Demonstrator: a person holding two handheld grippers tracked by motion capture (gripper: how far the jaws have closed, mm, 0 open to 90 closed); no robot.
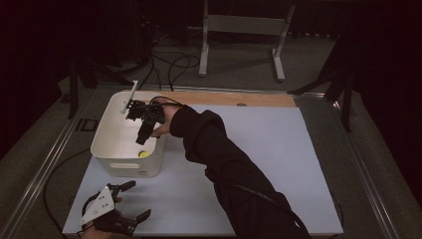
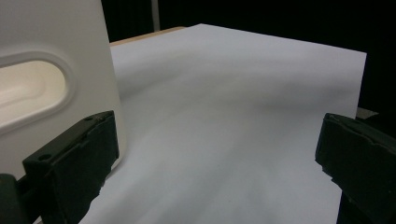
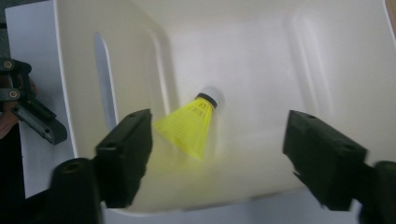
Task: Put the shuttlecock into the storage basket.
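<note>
The yellow shuttlecock lies inside the white bin, below the right tongs, spread wide and empty. Left tongs gape beside the bin. Withdrawing carelessly could snag its rim.

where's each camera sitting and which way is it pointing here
High view: above the person's side, looking forward and down on the table; shows the sleeve, right gripper over the white bin, left gripper near the front edge.
Left gripper view: rides the left gripper, looking level across the table past the bin's handle side; its open jaws show.
Right gripper view: rides the right gripper, looking down into the bin at a yellow shuttlecock; open jaws show.
Shared: all three see the bin.
</note>
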